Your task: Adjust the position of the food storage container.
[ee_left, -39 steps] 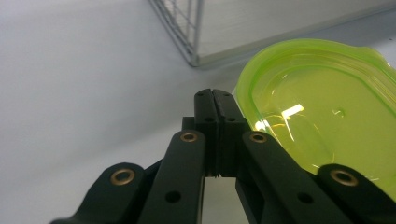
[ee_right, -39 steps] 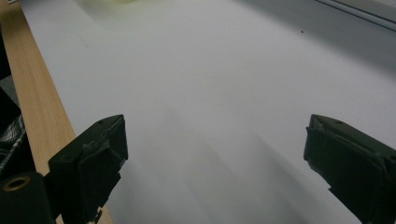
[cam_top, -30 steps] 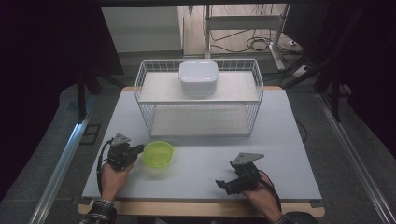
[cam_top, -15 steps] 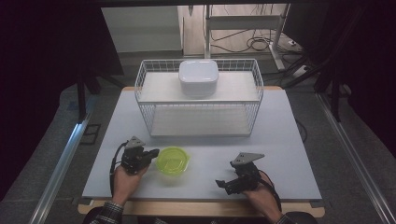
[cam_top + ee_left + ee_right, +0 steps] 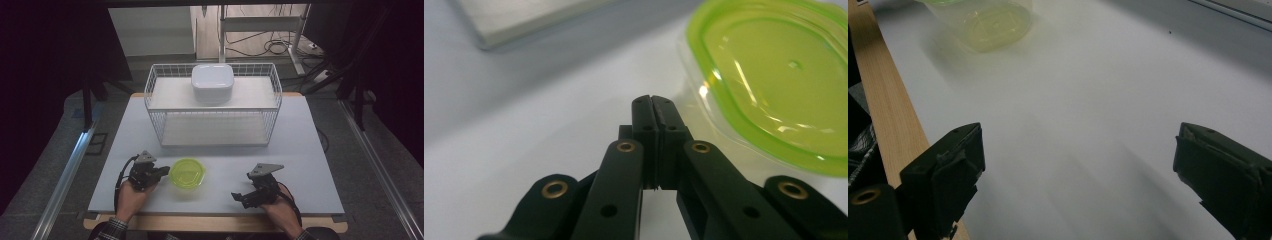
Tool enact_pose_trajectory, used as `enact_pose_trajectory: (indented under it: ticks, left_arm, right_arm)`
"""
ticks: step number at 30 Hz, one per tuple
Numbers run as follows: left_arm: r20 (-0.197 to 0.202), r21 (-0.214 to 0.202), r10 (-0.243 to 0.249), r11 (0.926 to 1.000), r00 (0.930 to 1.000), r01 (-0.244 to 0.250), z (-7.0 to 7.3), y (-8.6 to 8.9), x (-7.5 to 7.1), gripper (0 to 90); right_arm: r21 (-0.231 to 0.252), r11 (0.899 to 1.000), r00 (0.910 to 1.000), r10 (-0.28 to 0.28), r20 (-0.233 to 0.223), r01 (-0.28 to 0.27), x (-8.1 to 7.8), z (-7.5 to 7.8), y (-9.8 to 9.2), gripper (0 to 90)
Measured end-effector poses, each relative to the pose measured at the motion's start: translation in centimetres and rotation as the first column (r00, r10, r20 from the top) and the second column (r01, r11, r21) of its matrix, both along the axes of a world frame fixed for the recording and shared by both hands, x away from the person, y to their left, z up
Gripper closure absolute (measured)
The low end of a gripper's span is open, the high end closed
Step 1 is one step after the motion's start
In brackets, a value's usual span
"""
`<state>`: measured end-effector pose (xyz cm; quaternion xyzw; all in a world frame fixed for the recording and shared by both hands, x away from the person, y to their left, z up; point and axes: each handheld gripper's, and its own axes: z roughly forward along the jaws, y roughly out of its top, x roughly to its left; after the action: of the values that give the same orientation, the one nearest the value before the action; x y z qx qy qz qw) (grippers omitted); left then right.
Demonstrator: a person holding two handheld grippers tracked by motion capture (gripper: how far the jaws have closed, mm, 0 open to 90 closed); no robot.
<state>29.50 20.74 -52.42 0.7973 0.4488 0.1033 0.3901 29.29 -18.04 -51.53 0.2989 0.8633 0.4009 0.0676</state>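
Left claw [image 5: 161, 172] is pinched fully shut on nothing, its tip just beside the small clear plastic tub with the lime-green lid [image 5: 187, 173], which sits on the pale grey tabletop [image 5: 300, 150] near the front edge. That tub looks light, thin-walled and slick, likely to skid if nudged; the lid's rim seems the best place to grip. Right claw [image 5: 239, 197] rests wide open, empty. Behind stands a white wire rack [image 5: 155, 92]; the room is dim.
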Motion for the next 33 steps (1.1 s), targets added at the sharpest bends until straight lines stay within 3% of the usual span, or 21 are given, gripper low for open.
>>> enact_pose_trajectory:
  ticks: [6,15,33]
  left_arm:
    - [-0.037,-0.023,-0.065,0.9977,0.9972,0.064,-0.5,-0.8,0.1,89.7]
    - [-0.062,-0.028,-0.11,0.9937,0.992,0.109,-0.8,-2.6,-0.7,89.7]
    - [-0.031,-0.024,-0.237,0.9714,0.971,0.236,-0.8,-7.8,-2.2,89.4]
  right_arm:
    - [0.001,1.0,1.0,-0.006,0.003,0.006,0.0,0.0,-0.1,6.6]
    - [0.001,1.0,0.9999,-0.011,0.002,0.011,0.0,0.0,-0.1,6.6]
    - [0.027,0.998,0.9982,-0.058,0.013,0.057,0.3,0.5,-1.3,7.1]
